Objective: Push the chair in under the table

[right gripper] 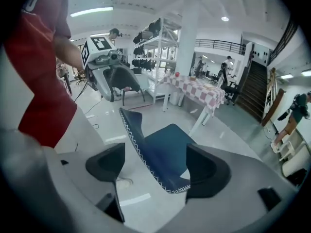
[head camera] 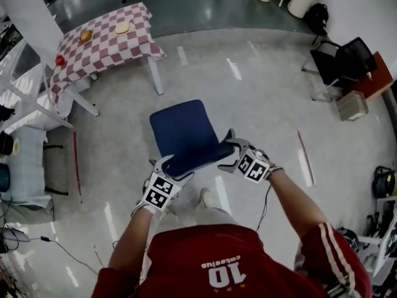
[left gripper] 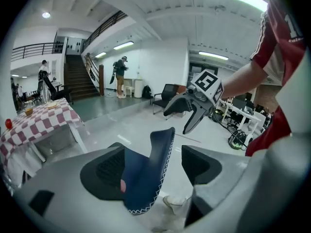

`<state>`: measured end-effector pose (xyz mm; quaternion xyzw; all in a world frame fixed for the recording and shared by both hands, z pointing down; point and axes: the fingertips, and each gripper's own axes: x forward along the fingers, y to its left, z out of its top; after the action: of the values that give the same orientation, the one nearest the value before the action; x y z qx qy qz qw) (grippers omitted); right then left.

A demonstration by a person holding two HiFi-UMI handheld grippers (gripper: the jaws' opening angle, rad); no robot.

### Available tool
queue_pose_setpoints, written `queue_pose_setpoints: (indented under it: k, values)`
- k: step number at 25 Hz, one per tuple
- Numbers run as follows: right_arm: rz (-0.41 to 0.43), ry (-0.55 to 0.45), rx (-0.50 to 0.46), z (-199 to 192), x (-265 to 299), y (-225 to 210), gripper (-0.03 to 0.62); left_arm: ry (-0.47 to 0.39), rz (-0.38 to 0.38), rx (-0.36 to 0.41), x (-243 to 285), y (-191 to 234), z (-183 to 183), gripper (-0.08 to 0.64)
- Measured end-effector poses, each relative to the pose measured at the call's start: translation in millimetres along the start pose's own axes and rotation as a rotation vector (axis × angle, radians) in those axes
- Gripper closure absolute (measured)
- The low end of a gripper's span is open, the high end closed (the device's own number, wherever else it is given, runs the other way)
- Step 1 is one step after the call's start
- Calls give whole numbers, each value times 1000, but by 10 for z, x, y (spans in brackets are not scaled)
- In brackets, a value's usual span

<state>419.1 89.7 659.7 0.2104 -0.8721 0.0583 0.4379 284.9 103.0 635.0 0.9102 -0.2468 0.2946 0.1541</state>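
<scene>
A blue chair [head camera: 186,135] stands on the grey floor, its back towards me. Both grippers are at the top of the chair back. My left gripper [head camera: 166,166] is at its left end and my right gripper [head camera: 231,151] at its right end. In the left gripper view the jaws [left gripper: 153,166] stand wide with the stitched edge of the back [left gripper: 150,174] between them, apart from the right pad. The right gripper view shows the same: wide jaws [right gripper: 155,166] astride the back [right gripper: 146,152], not pressing. The table [head camera: 99,54] with a red-checked cloth stands beyond the chair at the upper left.
Food lies on the table: a bun [head camera: 122,28], an orange item [head camera: 85,36], a red fruit [head camera: 60,60]. White desks [head camera: 25,98] line the left side. A black office chair [head camera: 341,64] and a box [head camera: 352,105] stand far right. My shoe [head camera: 208,198] is behind the chair.
</scene>
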Motion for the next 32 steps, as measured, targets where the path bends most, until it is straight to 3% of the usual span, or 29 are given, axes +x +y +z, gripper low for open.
queue_pose_setpoints:
  k: [8,13,18,23,26,29,32]
  values:
    - [144,98,-46,-360,567,98,224,148,39,5,454,-58,-463,206]
    - [168,115,-32,-431,774,77,236,230,48,36,630,-90,-646,207]
    - [208,124,-7,-416,866,27,230,261,83,40,729,21,-698,233]
    - [174,167,-123,-509,972,21,259,292,65,36,839,82,-734,245]
    - [147,144,-134,-474,979,-8,271,299,37,28,851,93,-744,258]
    - [109,130,-143,-466,967,-14,325,337,-4,57,840,23,-769,320]
    - [142,133,-174,-447,970,16,371,367,-28,99,823,-15,-781,373]
